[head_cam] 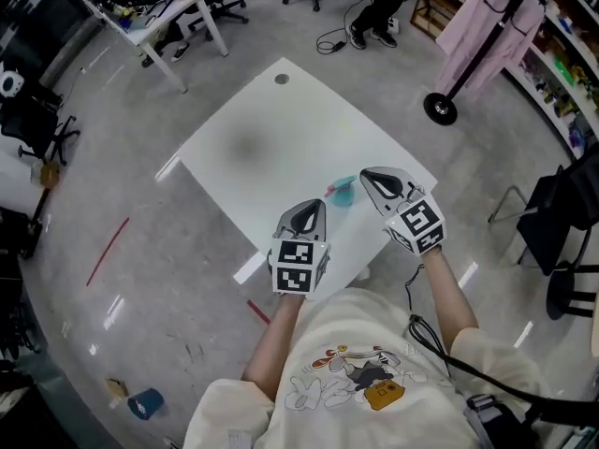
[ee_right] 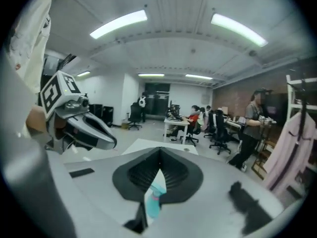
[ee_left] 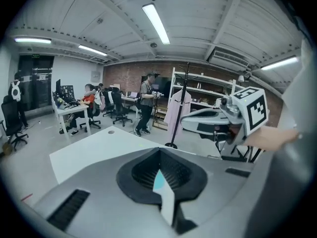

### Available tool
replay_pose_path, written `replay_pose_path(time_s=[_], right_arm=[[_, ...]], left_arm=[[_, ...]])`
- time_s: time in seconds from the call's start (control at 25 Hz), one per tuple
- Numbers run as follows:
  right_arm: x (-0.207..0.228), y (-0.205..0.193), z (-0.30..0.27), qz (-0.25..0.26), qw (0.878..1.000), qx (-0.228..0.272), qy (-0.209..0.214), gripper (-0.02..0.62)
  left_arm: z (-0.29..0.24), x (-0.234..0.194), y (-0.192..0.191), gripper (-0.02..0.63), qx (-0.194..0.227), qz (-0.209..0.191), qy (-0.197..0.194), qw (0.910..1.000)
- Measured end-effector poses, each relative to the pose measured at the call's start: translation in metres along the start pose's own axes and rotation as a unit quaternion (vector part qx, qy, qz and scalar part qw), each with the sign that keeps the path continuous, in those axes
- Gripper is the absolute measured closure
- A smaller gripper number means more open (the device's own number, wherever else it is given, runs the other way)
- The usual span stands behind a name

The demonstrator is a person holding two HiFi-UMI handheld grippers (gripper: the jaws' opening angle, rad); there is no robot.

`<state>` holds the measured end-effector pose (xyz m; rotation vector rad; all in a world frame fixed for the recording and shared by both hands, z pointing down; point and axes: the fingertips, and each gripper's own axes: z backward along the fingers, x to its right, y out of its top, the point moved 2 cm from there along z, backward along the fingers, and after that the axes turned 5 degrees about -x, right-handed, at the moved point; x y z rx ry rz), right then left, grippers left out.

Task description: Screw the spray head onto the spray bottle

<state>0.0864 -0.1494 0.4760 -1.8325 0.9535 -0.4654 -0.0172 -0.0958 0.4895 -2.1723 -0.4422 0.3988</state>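
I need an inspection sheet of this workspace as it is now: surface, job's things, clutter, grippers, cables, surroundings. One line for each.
Surface: white table, with a round hole near its far corner.
Job's things: teal spray bottle lying on the table, below the grippers; too small to tell whether the spray head is on it.
Clutter: nothing seen on the table.
Grippers: left gripper and right gripper both shut, holding nothing, above the table.
Cables: black cable at the person's right side.
Surroundings: office floor, cluttered desk, coat stand with a pink garment.
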Motion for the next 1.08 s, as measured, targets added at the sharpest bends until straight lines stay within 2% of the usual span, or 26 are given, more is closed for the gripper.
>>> replay_pose_path(time_s=[0.08,0.16,0.24,0.4,0.52,0.64,0.72,0.84,1.08], right_arm=[[0.001,-0.008,-0.005,-0.072,0.997,0.026,-0.020,0.589],[-0.001,-0.017,-0.008,-0.134,0.990,0.041,-0.020,0.590],[-0.004,-0.022,-0.007,-0.153,0.987,0.041,-0.017,0.591],[-0.008,-0.024,-0.006,-0.155,0.987,0.031,-0.016,0.591],[0.002,-0.019,-0.010,-0.162,0.986,0.028,-0.029,0.591],[-0.026,-0.031,-0.046,-0.173,0.985,0.015,0.009,0.591],[-0.032,-0.047,-0.060,-0.162,0.986,0.004,0.022,0.591],[-0.009,-0.051,-0.044,-0.135,0.991,0.002,0.005,0.591],[0.010,-0.044,0.010,-0.118,0.993,-0.001,0.002,0.591]], left_arm=[[0.000,0.003,-0.005,0.600,-0.005,0.008,0.001,1.0000],[-0.002,0.009,-0.012,0.600,-0.009,0.013,0.000,0.9999],[-0.003,0.015,-0.016,0.600,-0.010,0.016,-0.001,0.9998],[-0.001,0.014,-0.015,0.600,-0.012,0.010,-0.002,0.9999],[-0.006,0.003,0.000,0.600,-0.010,0.005,-0.007,0.9999],[0.007,-0.029,-0.021,0.600,-0.023,0.027,0.020,0.9992],[0.005,-0.037,-0.036,0.600,-0.022,0.033,0.029,0.9988],[-0.005,-0.027,-0.023,0.600,-0.005,0.023,0.022,0.9995],[0.001,0.022,-0.001,0.600,0.004,0.021,0.018,0.9996]])
